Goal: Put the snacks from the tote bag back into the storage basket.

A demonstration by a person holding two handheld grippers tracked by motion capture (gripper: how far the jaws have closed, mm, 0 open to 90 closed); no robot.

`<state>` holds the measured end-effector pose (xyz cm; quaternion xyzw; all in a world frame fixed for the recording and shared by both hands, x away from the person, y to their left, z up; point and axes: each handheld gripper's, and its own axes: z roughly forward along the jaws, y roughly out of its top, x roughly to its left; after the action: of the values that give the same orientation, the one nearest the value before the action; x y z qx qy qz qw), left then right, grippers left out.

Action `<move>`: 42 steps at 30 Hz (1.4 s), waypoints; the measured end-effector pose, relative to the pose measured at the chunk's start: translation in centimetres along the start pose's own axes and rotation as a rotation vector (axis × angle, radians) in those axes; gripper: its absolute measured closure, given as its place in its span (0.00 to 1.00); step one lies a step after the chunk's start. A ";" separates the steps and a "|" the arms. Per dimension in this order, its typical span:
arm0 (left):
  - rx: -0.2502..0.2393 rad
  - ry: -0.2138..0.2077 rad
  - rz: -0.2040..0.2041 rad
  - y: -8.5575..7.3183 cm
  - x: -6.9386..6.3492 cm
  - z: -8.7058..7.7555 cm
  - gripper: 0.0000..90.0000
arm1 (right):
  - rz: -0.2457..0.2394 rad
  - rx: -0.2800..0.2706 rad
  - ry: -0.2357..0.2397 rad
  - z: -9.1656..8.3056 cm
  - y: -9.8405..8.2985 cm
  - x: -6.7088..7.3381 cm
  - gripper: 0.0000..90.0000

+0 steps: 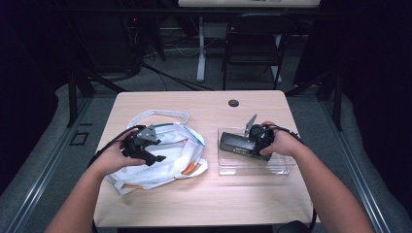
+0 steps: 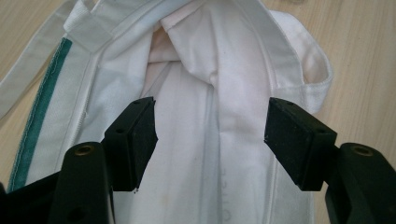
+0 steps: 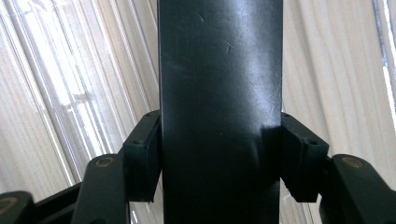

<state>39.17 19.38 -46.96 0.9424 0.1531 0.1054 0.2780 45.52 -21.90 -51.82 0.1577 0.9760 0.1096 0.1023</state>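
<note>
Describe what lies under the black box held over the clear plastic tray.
Under the black box, gripped by the right tongs, the ribbed clear plastic tray shows, with the wooden table beneath. The tray part directly below the box is hidden.

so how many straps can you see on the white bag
1 for sure: a strap looping off the far end of the white bag, lying flat on the table. Another may be hidden in the folds.

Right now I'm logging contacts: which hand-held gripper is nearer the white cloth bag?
Left. The left hand-held gripper hovers open over the white cloth bag; the right hand-held gripper clamps a black box beside it.
</note>
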 end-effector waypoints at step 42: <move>-0.021 0.084 -0.191 -1.0 0.0 0.1 0.46 | 0.424 -0.110 -0.152 -5.5 -2.7 2.7 0.58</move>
<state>38.96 20.12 -47.56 0.9155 0.2524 0.1193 0.2898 40.98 -24.55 -47.70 0.3614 0.9030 0.1695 0.1587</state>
